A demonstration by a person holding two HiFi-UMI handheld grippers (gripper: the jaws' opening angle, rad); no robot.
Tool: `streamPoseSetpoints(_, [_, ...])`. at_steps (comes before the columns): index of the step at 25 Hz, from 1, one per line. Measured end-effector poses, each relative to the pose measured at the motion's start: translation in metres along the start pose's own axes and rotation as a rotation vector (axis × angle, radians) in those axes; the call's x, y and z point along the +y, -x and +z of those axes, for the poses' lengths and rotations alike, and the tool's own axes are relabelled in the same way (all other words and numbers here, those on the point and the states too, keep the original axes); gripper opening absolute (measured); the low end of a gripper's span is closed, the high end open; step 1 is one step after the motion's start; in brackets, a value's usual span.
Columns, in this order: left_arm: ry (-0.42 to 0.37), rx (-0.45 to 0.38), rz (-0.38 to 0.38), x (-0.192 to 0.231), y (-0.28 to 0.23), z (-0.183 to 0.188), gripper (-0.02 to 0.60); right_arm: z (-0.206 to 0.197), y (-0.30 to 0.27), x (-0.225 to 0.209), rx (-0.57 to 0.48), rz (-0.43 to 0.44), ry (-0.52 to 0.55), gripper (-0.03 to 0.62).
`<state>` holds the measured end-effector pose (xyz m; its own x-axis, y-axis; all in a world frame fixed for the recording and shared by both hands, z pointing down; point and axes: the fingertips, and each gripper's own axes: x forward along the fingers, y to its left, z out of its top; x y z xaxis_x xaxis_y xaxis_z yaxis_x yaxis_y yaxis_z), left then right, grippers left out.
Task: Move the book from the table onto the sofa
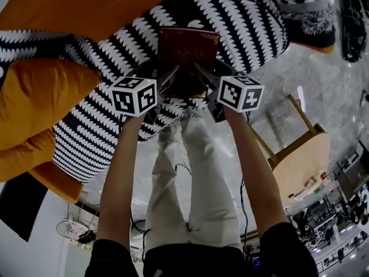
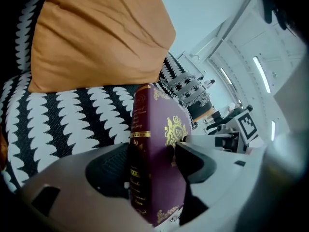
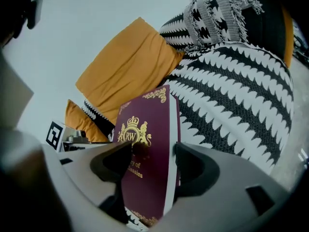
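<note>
**Desk:** Forearms (image 1: pixel 118 178) fill the foreground above pale trousers (image 1: pixel 190 189). What do they carry?

**Photographer:** Each steers a gripper. The left gripper (image 1: pixel 170 75) and right gripper (image 1: pixel 200 74) meet on one maroon book (image 1: pixel 187 51), which is held upright over the black-and-white patterned sofa (image 1: pixel 242 22).

**Desk:** Are the fingers closed?

**Photographer:** On both sides. In the left gripper view the fingers (image 2: pixel 193 161) are clamped on the book (image 2: pixel 157 129) across its covers, with the spine and its gold lettering turned toward the lens. In the right gripper view the fingers (image 3: pixel 195 170) pinch the same book (image 3: pixel 145 129) near its page edge, and a gold crest shows on the cover.

**Desk:** Is the book resting on the seat?

**Photographer:** I cannot tell. The head view puts it above the seat fabric, near the front edge, but no view shows its bottom edge.

**Desk:** What surrounds it?

**Photographer:** An orange cushion (image 1: pixel 40 97) lies on the sofa to the left. A fringed patterned throw (image 1: pixel 302 13) is draped at the right end. Grey marbled floor (image 1: pixel 334 91) runs beside the sofa.
</note>
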<state>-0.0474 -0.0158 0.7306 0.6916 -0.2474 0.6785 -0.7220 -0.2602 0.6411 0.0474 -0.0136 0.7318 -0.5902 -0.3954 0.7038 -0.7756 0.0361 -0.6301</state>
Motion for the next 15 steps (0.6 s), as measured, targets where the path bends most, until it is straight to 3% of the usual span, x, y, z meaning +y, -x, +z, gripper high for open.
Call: streamPoseSetpoints(15, [-0.023,0.012,0.038,-0.001,0.012,-0.008,0.302,0.013,0.020,-0.006,-0.023,-0.015,-0.005,0.291])
